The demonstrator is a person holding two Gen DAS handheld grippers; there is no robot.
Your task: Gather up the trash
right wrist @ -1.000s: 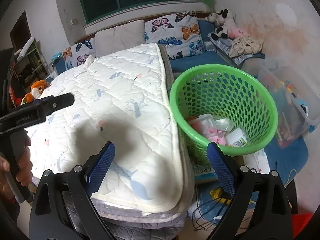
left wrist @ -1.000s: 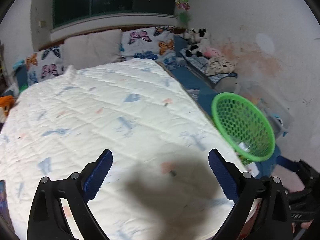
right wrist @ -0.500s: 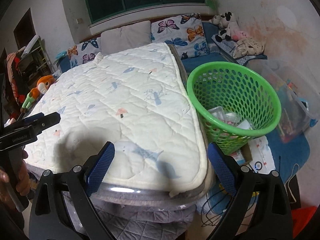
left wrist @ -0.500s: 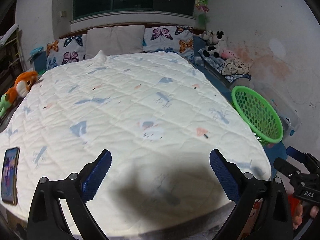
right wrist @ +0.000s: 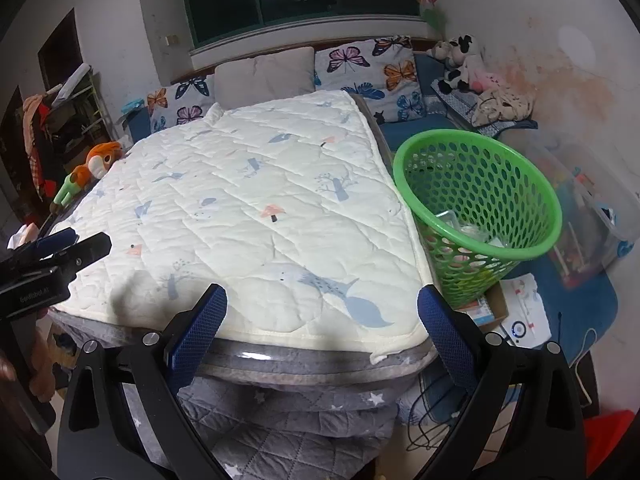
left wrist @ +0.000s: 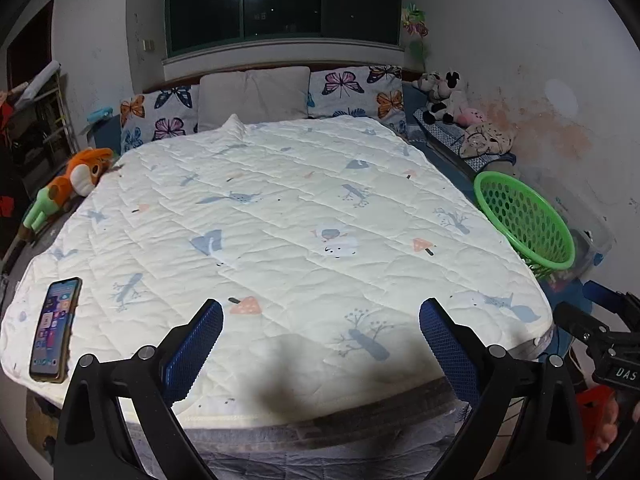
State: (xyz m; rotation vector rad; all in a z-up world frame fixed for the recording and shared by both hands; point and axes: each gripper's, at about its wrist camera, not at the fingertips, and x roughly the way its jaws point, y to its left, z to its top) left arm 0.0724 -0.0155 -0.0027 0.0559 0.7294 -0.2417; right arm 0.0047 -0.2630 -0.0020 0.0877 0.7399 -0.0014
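Both grippers pulled back, phone (left wrist: 55, 329) now visible, basket (right wrist: 480, 208) farther

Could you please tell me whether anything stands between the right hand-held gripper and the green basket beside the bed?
Nothing visible does. The right hand-held gripper is open and empty near the foot of the bed, and the green basket stands on the floor ahead to its right. Only the quilt's corner lies nearby, left of that path.

Right gripper (right wrist: 322, 312) hangs wide open, empty, over the quilt's (right wrist: 256, 200) near corner; green basket (right wrist: 476, 208) with trash (right wrist: 466, 230) stands beside the bed; left gripper (right wrist: 60, 248) at left edge
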